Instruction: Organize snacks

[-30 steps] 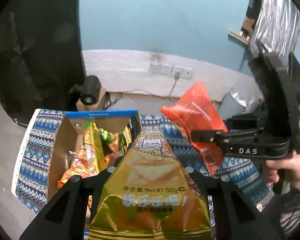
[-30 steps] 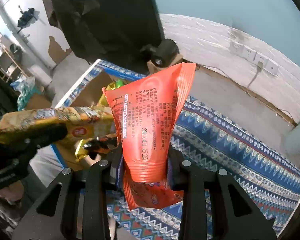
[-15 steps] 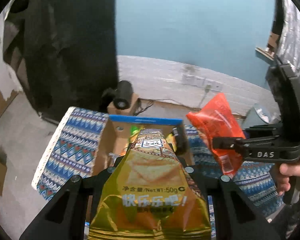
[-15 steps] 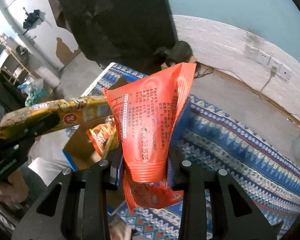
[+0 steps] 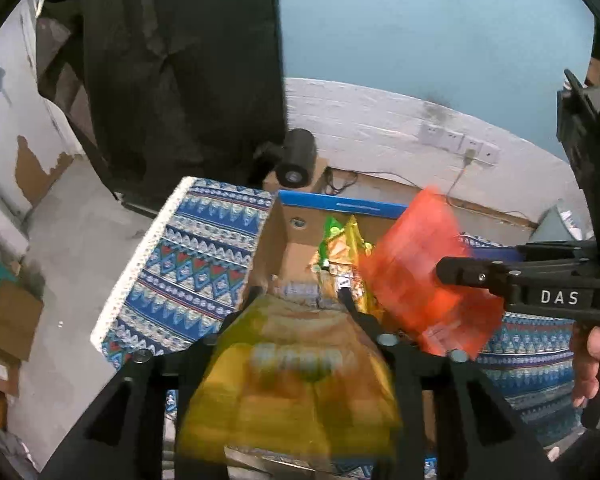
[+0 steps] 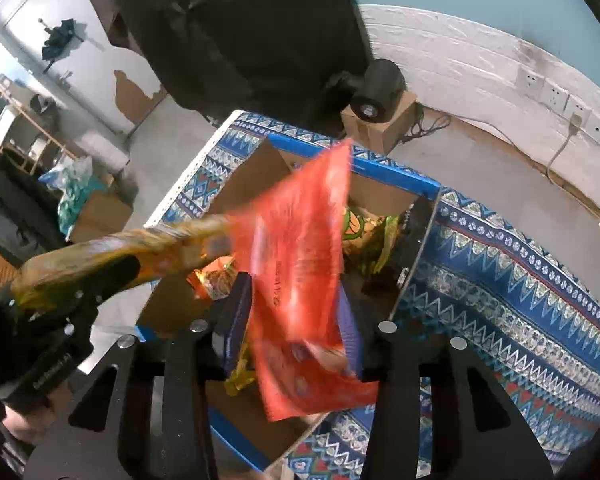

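Note:
My left gripper (image 5: pixel 300 320) is over the open cardboard box (image 5: pixel 284 232); the yellow chip bag (image 5: pixel 292 384) between its fingers is blurred and looks to be slipping down, jaws spread. My right gripper (image 6: pixel 296 320) is also above the box (image 6: pixel 416 224); the orange snack bag (image 6: pixel 304 280) between its fingers is blurred and tilted, jaws apart. The orange bag (image 5: pixel 424 280) and right gripper (image 5: pixel 460 272) show in the left wrist view. The yellow bag (image 6: pixel 132 244) and left gripper (image 6: pixel 100 280) show in the right wrist view. Several snack packets (image 5: pixel 340 256) lie in the box.
The box sits on a blue patterned cloth (image 5: pixel 196 264) over a table. A black lamp on a small carton (image 6: pixel 376 96) stands behind on the floor. White wall sockets (image 6: pixel 556 96) and a cable are at the back. Cartons and bags (image 6: pixel 84 196) lie far left.
Both grippers have moved left over the box. Both bags have gone blurred and tilted, and the jaws have spread from them.

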The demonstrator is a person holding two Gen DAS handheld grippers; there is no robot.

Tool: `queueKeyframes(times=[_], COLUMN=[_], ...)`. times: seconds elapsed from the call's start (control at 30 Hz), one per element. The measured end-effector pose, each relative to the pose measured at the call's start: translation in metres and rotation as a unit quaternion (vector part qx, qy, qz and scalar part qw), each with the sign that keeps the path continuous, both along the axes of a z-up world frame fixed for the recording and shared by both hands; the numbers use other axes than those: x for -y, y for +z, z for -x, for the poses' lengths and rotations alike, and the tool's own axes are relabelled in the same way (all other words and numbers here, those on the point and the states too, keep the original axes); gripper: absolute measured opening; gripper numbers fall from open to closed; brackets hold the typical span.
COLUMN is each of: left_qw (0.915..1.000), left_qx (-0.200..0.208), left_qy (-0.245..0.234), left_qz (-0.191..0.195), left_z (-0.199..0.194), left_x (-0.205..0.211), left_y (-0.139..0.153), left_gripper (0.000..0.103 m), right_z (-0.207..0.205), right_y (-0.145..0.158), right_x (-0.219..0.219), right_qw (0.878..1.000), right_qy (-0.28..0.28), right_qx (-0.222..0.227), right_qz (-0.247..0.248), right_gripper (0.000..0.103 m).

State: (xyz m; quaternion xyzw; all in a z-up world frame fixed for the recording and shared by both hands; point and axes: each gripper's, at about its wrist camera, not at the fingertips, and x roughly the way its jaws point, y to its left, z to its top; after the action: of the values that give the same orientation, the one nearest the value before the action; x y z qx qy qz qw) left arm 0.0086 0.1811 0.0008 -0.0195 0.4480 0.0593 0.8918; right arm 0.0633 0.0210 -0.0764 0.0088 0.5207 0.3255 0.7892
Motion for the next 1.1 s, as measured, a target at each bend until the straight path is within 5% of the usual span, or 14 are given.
queueKeyframes(times=[0.07,0.2,0.77,1.1], left_qw=[0.9999,0.9993,0.9972,0.9967], left_qx=[0.006,0.028,0.060,0.062], left_qy=[0.000,0.002,-0.023,-0.036], left_qz=[-0.010,-0.024,-0.040,-0.037], left_z=[0.003,0.012,0.041,0.057], left_x=[0.002,0.006,0.029,0.039], left_y=[0.005,0.018,0.047,0.055], left_gripper=[0.060,0.076,0.090,0.100], right_z=[0.004,0.013,0.066,0.088], right_y=[0.006,0.020,0.064,0.064], right_x=[-0.002,0.002,0.037,0.064], right_qw=[1.000,0.999,0.991,0.986], right_qy=[0.002,-0.001,-0.017,-0.032], right_qx=[0.010,0.039,0.131,0.158], right_qz=[-0.003,-0.003,0.027,0.040], right_gripper=[0.049,0.060,0.073,0.075])
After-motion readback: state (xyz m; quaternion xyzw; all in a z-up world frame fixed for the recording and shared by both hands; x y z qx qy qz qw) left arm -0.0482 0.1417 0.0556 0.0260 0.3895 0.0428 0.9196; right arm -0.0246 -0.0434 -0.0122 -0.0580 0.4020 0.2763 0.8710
